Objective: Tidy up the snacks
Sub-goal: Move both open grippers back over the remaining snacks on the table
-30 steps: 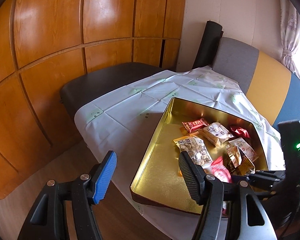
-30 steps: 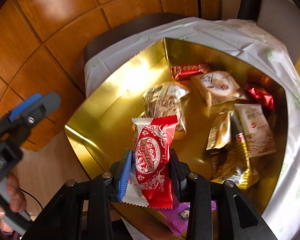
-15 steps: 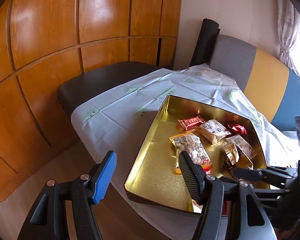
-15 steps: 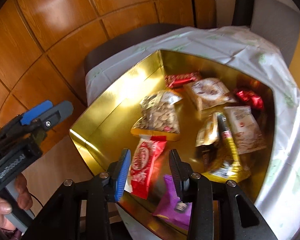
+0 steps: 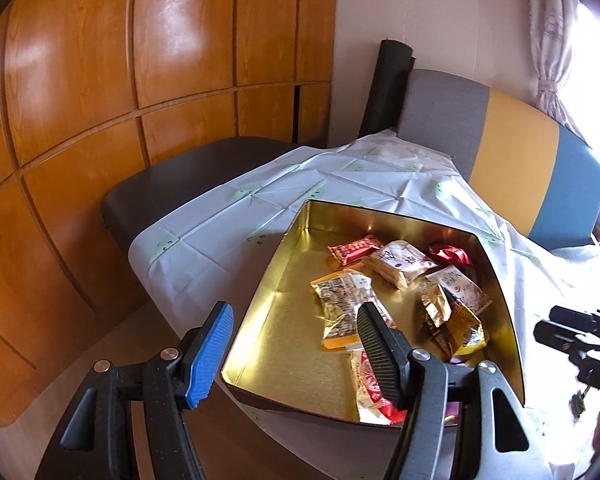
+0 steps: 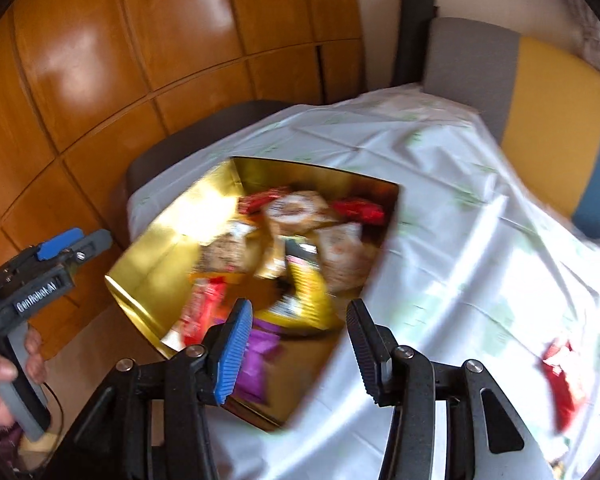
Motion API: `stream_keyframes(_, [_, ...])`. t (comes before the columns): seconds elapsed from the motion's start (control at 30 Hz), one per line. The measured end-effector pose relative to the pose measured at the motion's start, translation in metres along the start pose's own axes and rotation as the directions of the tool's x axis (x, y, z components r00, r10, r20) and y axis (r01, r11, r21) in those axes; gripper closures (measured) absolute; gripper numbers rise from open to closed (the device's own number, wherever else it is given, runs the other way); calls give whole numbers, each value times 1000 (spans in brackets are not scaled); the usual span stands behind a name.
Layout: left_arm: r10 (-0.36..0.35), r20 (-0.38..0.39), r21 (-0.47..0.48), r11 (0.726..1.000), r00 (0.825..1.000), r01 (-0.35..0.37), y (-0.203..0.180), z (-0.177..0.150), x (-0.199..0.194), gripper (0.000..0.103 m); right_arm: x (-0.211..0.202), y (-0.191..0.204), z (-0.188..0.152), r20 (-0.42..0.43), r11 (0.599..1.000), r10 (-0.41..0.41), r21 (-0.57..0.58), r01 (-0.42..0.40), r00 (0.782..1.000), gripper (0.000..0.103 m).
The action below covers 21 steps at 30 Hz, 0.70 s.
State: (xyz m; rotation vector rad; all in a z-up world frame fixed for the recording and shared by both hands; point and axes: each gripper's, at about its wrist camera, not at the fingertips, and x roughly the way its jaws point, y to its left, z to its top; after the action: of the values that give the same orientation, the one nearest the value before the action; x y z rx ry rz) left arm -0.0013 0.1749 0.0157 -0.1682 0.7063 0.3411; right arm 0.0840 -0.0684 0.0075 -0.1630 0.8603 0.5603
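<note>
A gold tin tray (image 5: 284,300) (image 6: 156,264) sits on a white tablecloth and holds several snack packets. A red-and-white packet (image 5: 366,384) (image 6: 202,308) lies at its near end, beside a purple packet (image 6: 256,360). My left gripper (image 5: 294,356) is open and empty, low over the tray's near left corner. My right gripper (image 6: 296,344) is open and empty, above the tray's near right edge; this view is blurred by motion. A red packet (image 6: 560,376) lies loose on the cloth to the right.
The tablecloth (image 5: 228,232) covers a small table. A dark seat (image 5: 172,184) stands behind it, wooden wall panels (image 5: 80,100) to the left, and a grey, yellow and blue sofa back (image 5: 512,152) at the right.
My right gripper opened and let the red-and-white packet fall into the tray, then drew back and swung right. My left gripper stayed open and drifted a little.
</note>
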Motion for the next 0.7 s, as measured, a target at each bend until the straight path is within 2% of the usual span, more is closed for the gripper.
stream_keyframes(0.13, [-16, 1, 24, 1000, 1000, 16, -10, 0, -2, 38, -18, -36, -20, -12, 997, -74, 35, 74, 997, 48])
stream_keyframes(0.33, [-43, 2, 67, 997, 999, 43, -28, -1, -6, 38, -41, -92, -49, -56, 977, -184, 101, 189, 981, 47])
stream_keyframes(0.5, [-66, 1, 108, 992, 998, 65, -44, -2, -9, 38, -63, -135, -72, -72, 950, -256, 168, 265, 964, 46])
stream_keyframes(0.7, [-96, -2, 168, 981, 995, 95, -66, -4, -13, 38, -89, -183, -92, -80, 903, -337, 255, 346, 938, 41])
